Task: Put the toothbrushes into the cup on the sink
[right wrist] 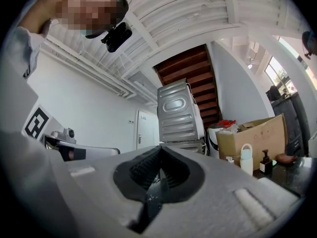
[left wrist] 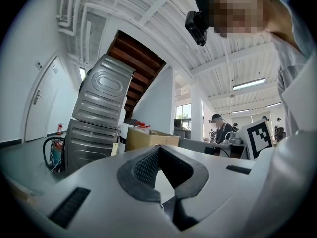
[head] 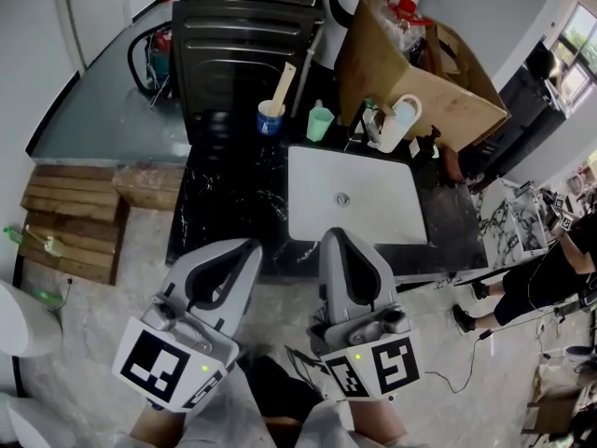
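A blue cup (head: pixel 270 118) stands at the back of the black counter (head: pixel 224 203), behind the white sink (head: pixel 373 215). One cream toothbrush (head: pixel 283 86) leans upright in it. A pale green cup (head: pixel 319 122) stands just right of it. Both grippers hang side by side in front of the counter, well short of the cups. My left gripper (head: pixel 248 247) (left wrist: pixel 158 148) is shut with nothing between its pads. My right gripper (head: pixel 338 235) (right wrist: pixel 159 150) is shut and empty too, its tip at the sink's front edge.
A white jug (head: pixel 396 123) (right wrist: pixel 246 158) and a dark pump bottle (right wrist: pixel 266 161) stand behind the sink beside a large cardboard box (head: pixel 424 75). Stacked grey machines (head: pixel 247 26) rise behind the cups. Wooden pallets (head: pixel 75 217) lie on the floor at left. A person (head: pixel 550 273) is at far right.
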`<state>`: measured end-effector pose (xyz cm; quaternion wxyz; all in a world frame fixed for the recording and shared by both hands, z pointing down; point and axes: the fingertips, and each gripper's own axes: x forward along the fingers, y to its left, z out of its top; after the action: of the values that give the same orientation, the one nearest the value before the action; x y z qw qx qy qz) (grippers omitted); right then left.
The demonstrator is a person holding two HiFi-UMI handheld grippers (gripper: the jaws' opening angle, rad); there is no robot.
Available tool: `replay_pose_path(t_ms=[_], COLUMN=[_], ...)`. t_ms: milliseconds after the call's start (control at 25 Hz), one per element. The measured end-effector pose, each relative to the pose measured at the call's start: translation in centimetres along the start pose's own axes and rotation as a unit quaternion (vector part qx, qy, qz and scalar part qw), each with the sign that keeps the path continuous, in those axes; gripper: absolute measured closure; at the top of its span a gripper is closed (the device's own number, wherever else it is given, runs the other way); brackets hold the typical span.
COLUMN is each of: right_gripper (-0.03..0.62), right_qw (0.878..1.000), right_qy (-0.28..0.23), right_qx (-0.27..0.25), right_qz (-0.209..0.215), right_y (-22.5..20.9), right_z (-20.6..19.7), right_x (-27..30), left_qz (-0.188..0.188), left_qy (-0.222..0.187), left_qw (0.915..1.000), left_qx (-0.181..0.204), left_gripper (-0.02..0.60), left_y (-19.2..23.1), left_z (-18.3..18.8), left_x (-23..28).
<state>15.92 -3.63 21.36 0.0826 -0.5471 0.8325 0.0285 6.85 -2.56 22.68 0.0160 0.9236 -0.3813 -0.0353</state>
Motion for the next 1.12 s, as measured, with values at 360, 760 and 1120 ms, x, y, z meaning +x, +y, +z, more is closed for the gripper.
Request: replay_pose_path(t_ms=[360,760,1120], right_gripper=[0.597,0.597,0.597], right_qw=[1.000,1.000,1.000], right_qy=[0.011,0.016,0.017], right_qx=[-0.003,-0.003,-0.002], right_qz=[0.003,0.008,0.008], right_y=[0.71,0.75,0.33], right_z=[-0.45,-0.68,-0.93], right_x=[-0.19,-0.17,-0.06], left_qz=[0.000,0.002,0.004], left_qy=[-0.005,-0.003,0.009], left_qw=[1.0000,0.9999,0.9999], left_qx=[0.007,0.016,-0.009], left_gripper=[0.581,0.580,0.580], left_y=[-0.03,-0.20,-0.48], left_z=[0.08,0.11,-0.30], left_x=[-0.36,-0.31,0.06])
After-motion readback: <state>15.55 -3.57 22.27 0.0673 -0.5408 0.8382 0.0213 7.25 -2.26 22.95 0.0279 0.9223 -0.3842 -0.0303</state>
